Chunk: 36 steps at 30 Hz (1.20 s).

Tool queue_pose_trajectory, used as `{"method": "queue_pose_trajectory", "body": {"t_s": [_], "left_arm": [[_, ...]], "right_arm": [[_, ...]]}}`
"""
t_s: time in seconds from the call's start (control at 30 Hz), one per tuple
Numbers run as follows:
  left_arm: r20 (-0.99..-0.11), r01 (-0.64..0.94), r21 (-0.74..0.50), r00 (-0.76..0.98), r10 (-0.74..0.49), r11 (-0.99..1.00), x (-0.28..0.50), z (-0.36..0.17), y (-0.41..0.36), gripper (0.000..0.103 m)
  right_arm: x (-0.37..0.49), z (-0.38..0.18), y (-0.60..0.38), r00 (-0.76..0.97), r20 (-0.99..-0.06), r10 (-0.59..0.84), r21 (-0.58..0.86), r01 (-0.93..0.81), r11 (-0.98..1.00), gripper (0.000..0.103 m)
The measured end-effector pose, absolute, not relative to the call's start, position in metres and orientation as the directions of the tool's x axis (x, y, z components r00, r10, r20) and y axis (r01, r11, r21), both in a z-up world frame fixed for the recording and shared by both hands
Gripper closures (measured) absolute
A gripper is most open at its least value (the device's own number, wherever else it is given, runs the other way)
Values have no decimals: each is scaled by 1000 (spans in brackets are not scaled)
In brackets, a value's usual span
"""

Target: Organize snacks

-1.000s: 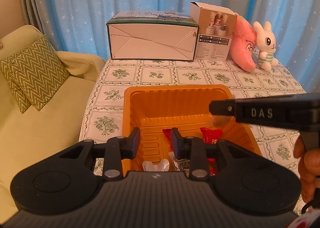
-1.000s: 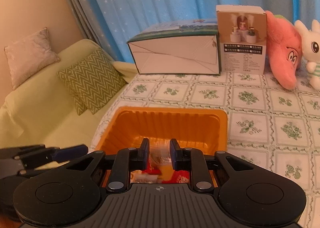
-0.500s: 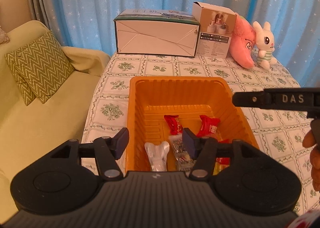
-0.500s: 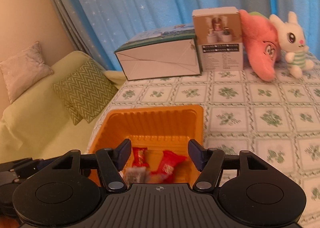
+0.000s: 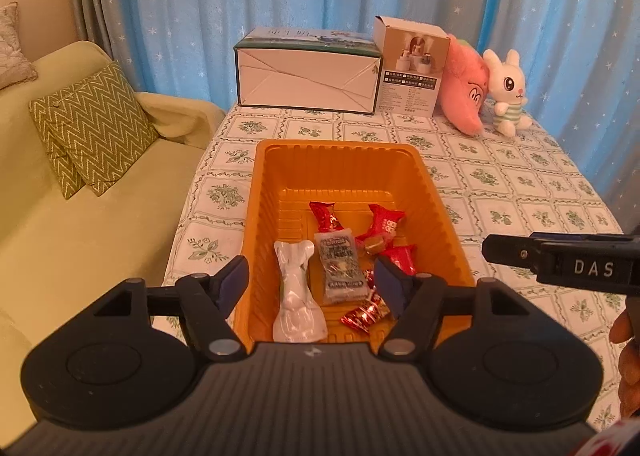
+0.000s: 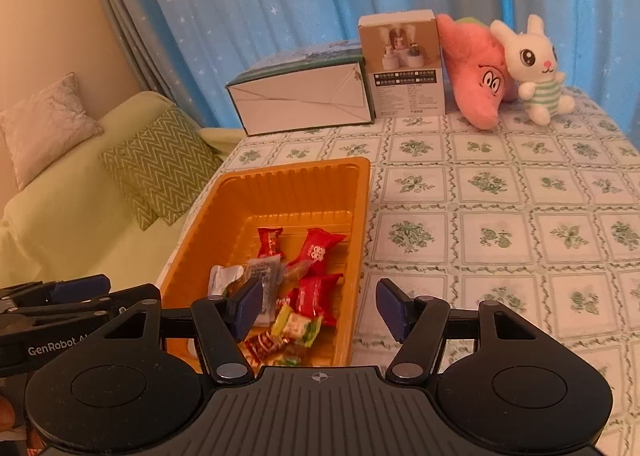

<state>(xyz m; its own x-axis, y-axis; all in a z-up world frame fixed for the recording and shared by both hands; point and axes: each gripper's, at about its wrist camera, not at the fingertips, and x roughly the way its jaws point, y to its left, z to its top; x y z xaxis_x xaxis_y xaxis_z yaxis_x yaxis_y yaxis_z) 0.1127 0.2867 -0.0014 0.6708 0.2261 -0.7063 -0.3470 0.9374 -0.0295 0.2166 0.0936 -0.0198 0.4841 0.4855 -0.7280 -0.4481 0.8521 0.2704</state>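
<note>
An orange plastic tray (image 5: 336,160) sits on the patterned tablecloth and also shows in the right wrist view (image 6: 296,176). Several wrapped snacks lie in it: red packets (image 5: 384,222), a white packet (image 5: 296,296), a grey sachet (image 5: 340,264) and small candies (image 6: 296,326). My left gripper (image 5: 312,284) is open and empty above the tray's near end. My right gripper (image 6: 318,302) is open and empty above the tray's right rim; it also shows from the side in the left wrist view (image 5: 560,260).
A white carton (image 5: 306,74), a small product box (image 5: 412,66), a pink plush (image 5: 464,92) and a white bunny plush (image 5: 506,90) stand at the table's far edge. A green sofa with a zigzag cushion (image 5: 92,132) is at the left.
Both grippers opened wide and pulled back and up from the tray. The snacks now lie loose in the tray.
</note>
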Motion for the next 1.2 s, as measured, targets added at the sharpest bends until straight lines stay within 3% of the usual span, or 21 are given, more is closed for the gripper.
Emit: {"method": "queue_pose_trajectory", "body": {"t_s": [0.5,1.2], "left_arm": [[-691,-362,-27,681,244,932,48,34,223,37],[-676,-375,-10,686,270,927,-42,40,167,37]], "right_arm": [[137,20,54,537,-719,441,176,-473,863,40],[32,40,6,570,-704,424,140,-474,869,40]]}}
